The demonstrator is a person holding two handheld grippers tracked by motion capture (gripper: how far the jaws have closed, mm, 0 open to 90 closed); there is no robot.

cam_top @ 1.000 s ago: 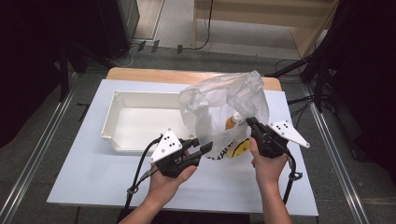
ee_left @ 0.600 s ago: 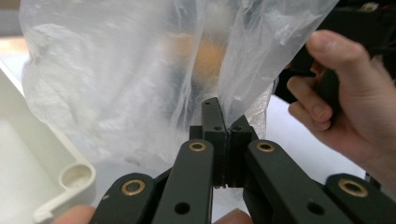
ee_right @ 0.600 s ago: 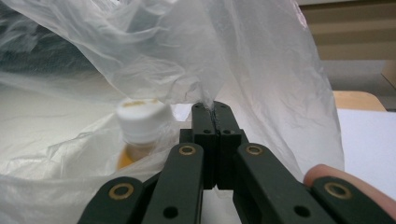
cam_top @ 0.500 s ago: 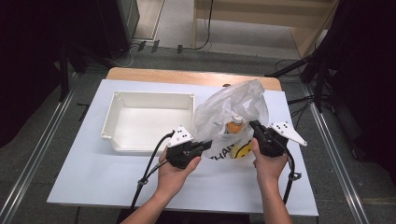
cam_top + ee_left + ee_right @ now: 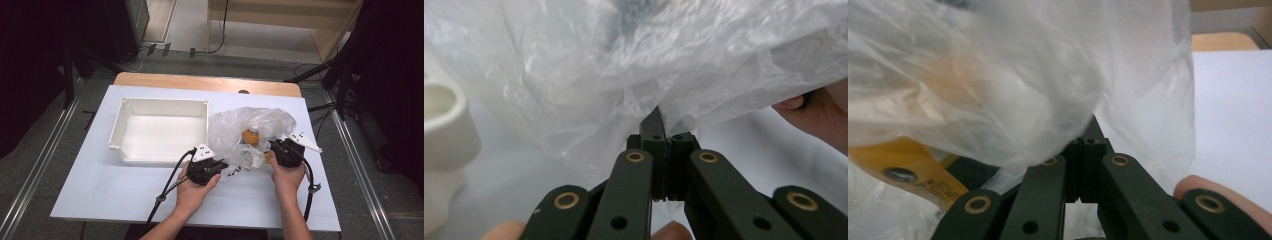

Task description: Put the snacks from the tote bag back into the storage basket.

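Note:
A clear plastic bag (image 5: 250,125) lies crumpled on the white table, right of centre, with an orange item (image 5: 249,136) showing through it. My left gripper (image 5: 222,166) is at the bag's near left edge. In the left gripper view its jaws (image 5: 663,142) are shut, with the bag's film (image 5: 624,75) pinched at their tips. My right gripper (image 5: 273,151) holds the bag's right side. Its jaws (image 5: 1087,145) are also shut on the film (image 5: 998,90). A yellow printed strip (image 5: 913,167) shows under the plastic.
A white rectangular tray (image 5: 206,120) stands left of the bag, its near right corner close to my left gripper. The table top (image 5: 100,185) ends in a wooden strip (image 5: 200,82) at the far side. Cables trail from both grippers toward the near edge.
Both hands have come down toward the table. The bag, held up and ballooned a second ago, has sunk and now rests crumpled on the surface.

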